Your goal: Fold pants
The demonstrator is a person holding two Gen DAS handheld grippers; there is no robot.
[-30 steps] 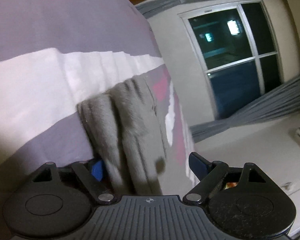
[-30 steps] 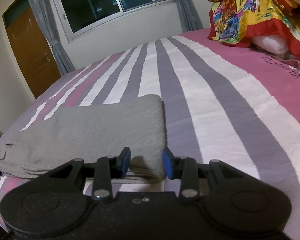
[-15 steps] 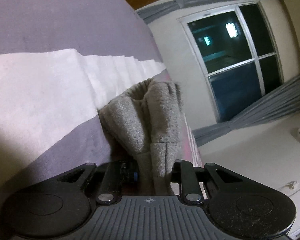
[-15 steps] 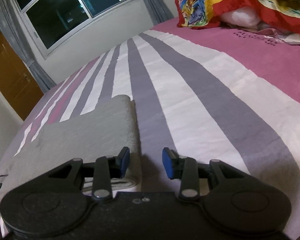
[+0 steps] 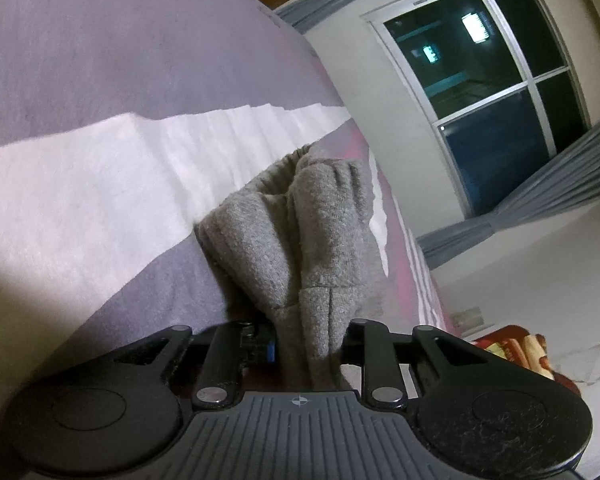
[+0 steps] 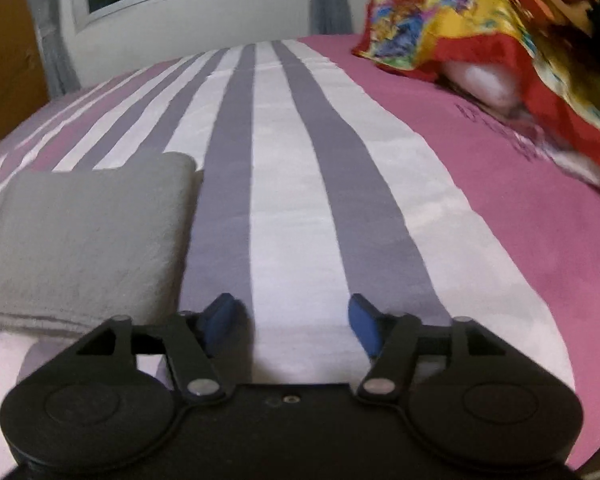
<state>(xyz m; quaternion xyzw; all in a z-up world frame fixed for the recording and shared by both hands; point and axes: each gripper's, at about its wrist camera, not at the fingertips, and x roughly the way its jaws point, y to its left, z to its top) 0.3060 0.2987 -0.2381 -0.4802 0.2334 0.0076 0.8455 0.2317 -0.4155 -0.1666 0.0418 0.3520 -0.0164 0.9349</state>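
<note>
Grey pants lie folded on the striped bed sheet at the left of the right wrist view. My right gripper is open and empty, just right of the pants' fold and above a white stripe. My left gripper is shut on a bunched end of the grey pants, which rises from between the fingers. The left view is tilted, with the sheet at the left.
A colourful red and yellow blanket over a white pillow lies at the far right of the bed. A window with grey curtains and a wooden door are on the walls beyond the bed.
My left gripper has closed on the end of the pants and bunched it up. My right gripper has moved right, off the pants' fold, and opened wider.
</note>
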